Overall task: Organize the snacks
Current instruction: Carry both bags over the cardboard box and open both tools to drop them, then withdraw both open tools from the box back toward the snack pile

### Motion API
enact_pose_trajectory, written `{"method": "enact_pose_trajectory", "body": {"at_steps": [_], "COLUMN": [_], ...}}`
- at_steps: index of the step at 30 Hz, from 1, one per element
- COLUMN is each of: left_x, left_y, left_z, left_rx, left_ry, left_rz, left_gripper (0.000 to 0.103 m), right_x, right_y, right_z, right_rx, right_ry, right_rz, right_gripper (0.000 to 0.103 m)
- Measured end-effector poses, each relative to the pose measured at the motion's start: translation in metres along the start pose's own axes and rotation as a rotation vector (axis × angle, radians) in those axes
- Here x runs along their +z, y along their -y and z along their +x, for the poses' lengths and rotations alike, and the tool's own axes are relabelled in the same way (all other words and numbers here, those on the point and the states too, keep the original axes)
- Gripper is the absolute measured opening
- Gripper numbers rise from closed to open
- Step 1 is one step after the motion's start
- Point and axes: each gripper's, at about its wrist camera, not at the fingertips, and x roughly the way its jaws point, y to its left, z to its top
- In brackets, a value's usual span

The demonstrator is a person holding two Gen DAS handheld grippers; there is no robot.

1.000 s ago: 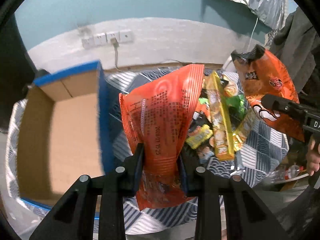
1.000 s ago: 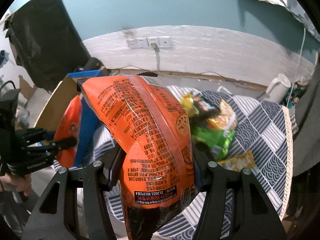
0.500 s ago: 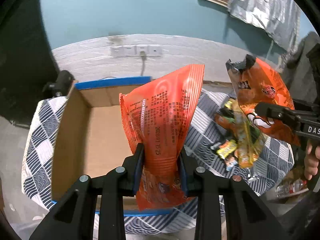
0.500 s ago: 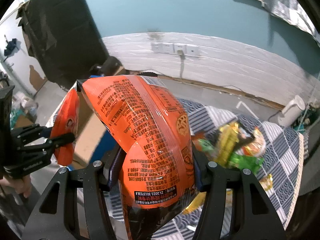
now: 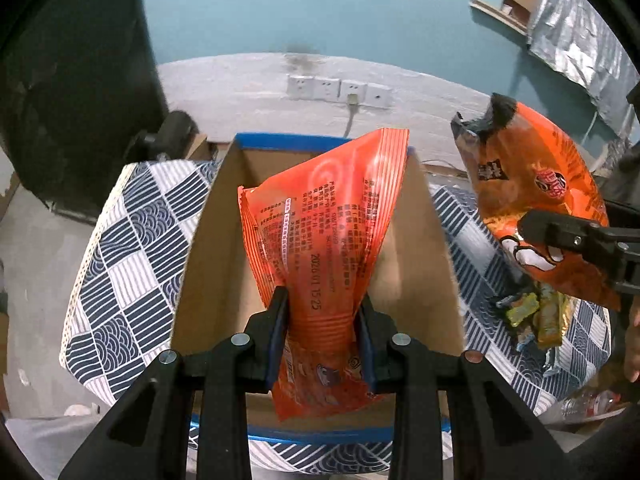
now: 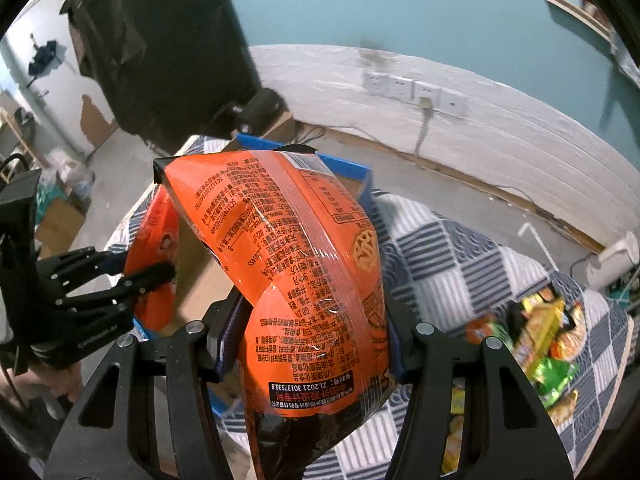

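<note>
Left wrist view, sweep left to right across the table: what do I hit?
Checked tablecloth → cardboard box → red-orange packet in the left jaws → orange bag in the right jaws.

Glossy plastic snack bag [image 5: 332,232], matt cardboard box [image 5: 208,248], woven tablecloth [image 5: 132,264]

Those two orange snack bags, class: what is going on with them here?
A person holds a gripper in each hand, each shut on a bag. The left gripper clamps a flat orange bag over the open cardboard box. The right gripper holds a puffier orange bag beside the box. More snacks lie piled on the checked cloth. Neither bag is in the box yet.
</note>
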Motion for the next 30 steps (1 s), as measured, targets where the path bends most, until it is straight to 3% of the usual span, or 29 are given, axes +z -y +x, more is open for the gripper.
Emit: {"method": "enact_pose_trajectory", "body": {"at_steps": [11,17,22,30], "left_x": [0.001,-0.001,0.0,-0.001], "left_y": [-0.032,-0.043,-0.048,-0.038], "left_z": [0.023,0.028,0.028,0.018], "left_rx": [0.042,0.055,0.057,0.061], "left_ry": [-0.033,-0.034,-0.039,-0.018], "left_rz": [-0.059,-0.076,-0.096,-0.064], "left_gripper": [0.032,0.032,0.05,0.064], "right_x": [0.016,0.023,0.028,0.023], "right_y": [-0.039,-0.043,-0.043,-0.036], "right_z": [0.056,0.061,0.054,0.039], "right_rx": [0.014,0.008,0.02,0.015], "right_ry": [-0.086,-0.084,-0.057,-0.037], "right_rz": [-0.056,-0.054,-0.04,-0.028], "right_gripper": [0.058,0.062,0.075,0.075]}}
